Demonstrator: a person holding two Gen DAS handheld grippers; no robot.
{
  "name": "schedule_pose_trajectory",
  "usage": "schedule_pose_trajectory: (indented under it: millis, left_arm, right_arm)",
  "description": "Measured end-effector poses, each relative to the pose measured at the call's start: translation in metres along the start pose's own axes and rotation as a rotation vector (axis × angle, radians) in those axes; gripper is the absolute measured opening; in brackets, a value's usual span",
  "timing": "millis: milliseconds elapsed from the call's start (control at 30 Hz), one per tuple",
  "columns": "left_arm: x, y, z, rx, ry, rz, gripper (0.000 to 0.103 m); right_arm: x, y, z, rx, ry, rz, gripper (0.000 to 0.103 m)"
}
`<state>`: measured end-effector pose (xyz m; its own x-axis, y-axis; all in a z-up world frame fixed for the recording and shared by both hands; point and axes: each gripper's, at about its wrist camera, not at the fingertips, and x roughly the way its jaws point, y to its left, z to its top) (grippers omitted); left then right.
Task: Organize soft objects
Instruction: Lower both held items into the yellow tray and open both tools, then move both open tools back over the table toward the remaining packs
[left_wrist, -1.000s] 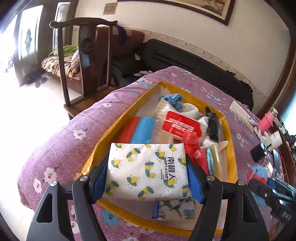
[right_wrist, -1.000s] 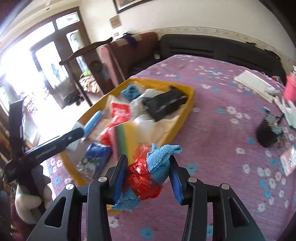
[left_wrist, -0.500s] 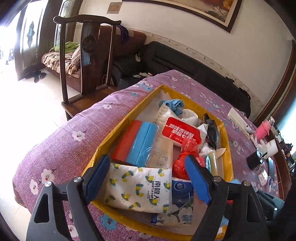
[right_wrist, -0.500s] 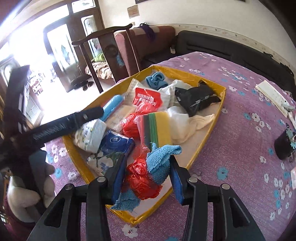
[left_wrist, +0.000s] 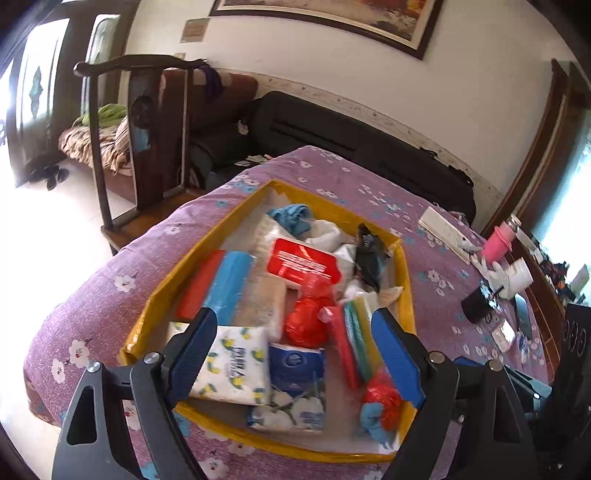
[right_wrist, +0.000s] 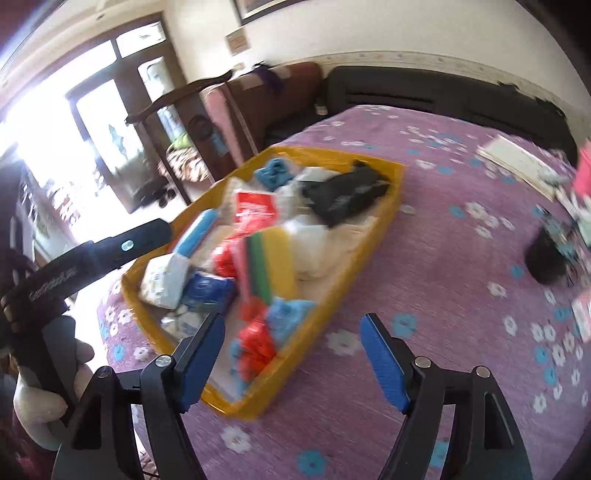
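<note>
A yellow tray (left_wrist: 173, 280) (right_wrist: 373, 243) on the purple floral cloth holds several soft things. A white lemon-print tissue pack (left_wrist: 236, 365) (right_wrist: 162, 277) lies at its near left corner. A red bag with a blue cloth (left_wrist: 380, 406) (right_wrist: 266, 332) lies at its near right corner. My left gripper (left_wrist: 291, 354) is open and empty above the tray's near end. My right gripper (right_wrist: 291, 358) is open and empty, just back from the red and blue bundle. The right wrist view is blurred.
A wooden chair (left_wrist: 147, 122) stands beyond the table's far left. A black cup (left_wrist: 476, 302) (right_wrist: 546, 258), a pink bottle (left_wrist: 498, 243), a white power strip (left_wrist: 443, 232) and small items lie on the right of the cloth. A black sofa (left_wrist: 332, 133) lines the wall.
My left gripper opened, dropped the lemon tissue pack into the tray and drew back. My right gripper moved over the tray, opened and left the red and blue bundle in the near corner.
</note>
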<state>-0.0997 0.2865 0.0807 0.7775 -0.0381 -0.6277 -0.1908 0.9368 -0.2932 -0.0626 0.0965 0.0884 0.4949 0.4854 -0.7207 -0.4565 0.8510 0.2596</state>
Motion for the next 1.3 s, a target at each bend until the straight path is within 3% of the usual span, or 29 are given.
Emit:
schedule_pose_trajectory:
  millis: [300,567,833,1067,1167,1300]
  left_arm:
    - [0.000,-0.076,-0.019,0.192,0.029,-0.052,0.090]
    - [0.018,-0.154,-0.063,0.370,0.138,-0.151,0.090]
    - [0.065,-0.209,-0.087,0.483,0.238,-0.168,0.090]
    - [0.110,-0.219,-0.088,0.440,0.329,-0.138,0.090]
    - [0.115,-0.217,-0.087,0.427,0.333,-0.139,0.100]
    - [0.118,-0.225,-0.091,0.476,0.344,-0.098,0.103]
  right_arm:
    - [-0.039,-0.090,-0.032,0.204,-0.035,-0.071,0.082]
    - [-0.079,-0.162,-0.065,0.365,-0.083,-0.149,0.083]
    - [-0.116,-0.220,-0.082,0.446,-0.112,-0.271,0.083]
    - [-0.123,-0.267,-0.049,0.480,-0.121,-0.407,0.083]
    - [-0.112,-0.283,-0.023,0.468,-0.108,-0.441,0.083]
    - [-0.084,-0.302,0.011,0.460,-0.069,-0.476,0.083]
